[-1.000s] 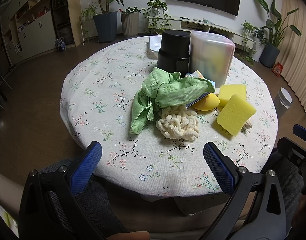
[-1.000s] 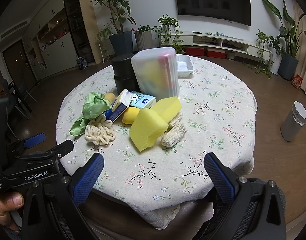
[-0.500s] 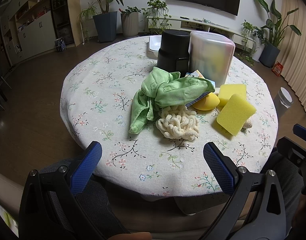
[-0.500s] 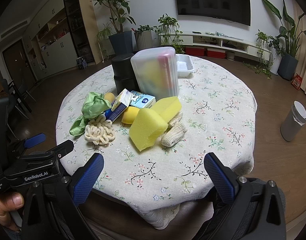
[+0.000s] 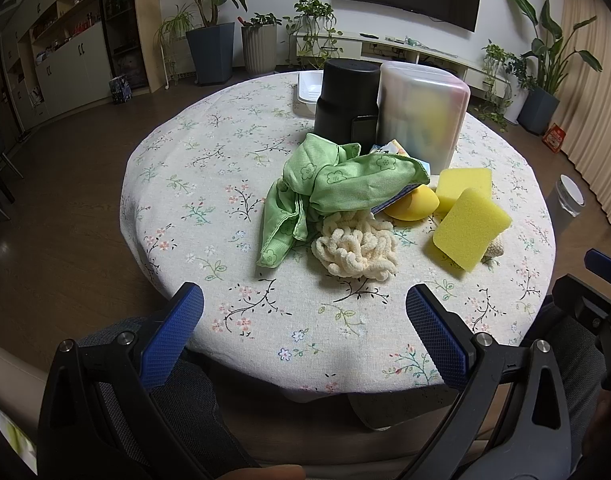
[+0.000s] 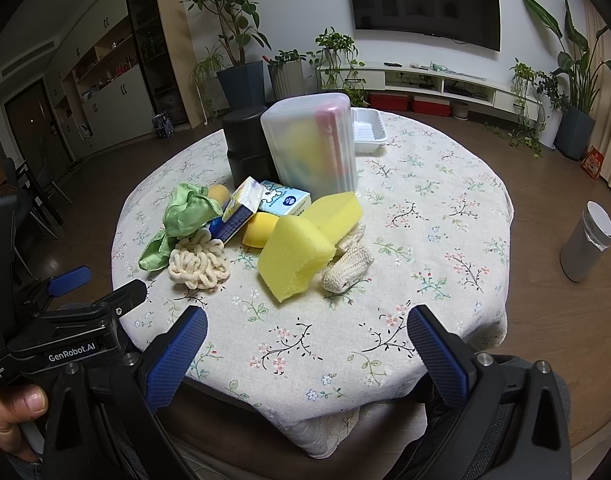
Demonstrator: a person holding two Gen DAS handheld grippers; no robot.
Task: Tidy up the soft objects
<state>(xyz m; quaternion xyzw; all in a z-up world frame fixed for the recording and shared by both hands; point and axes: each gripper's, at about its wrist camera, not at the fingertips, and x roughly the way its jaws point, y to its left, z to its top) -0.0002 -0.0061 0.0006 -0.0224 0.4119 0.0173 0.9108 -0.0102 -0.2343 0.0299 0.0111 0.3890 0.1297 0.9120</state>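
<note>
A round table under a floral cloth carries a heap of soft goods waiting to be sorted, with nothing yet lifted. At the back stand a frosted plastic bin and a black canister, the likely homes for the pile. In front lie a crumpled green cloth, two yellow sponges, a cream chenille scrubber, a knitted beige pad and tissue packs. Both tools hover at the near table edge, well short of the heap: the left gripper and the right gripper each stand with jaws spread wide and empty. The sorting appears to be at its very start; the next move calls for reaching forward to a first item, perhaps the near sponge ahead of the right gripper.
</note>
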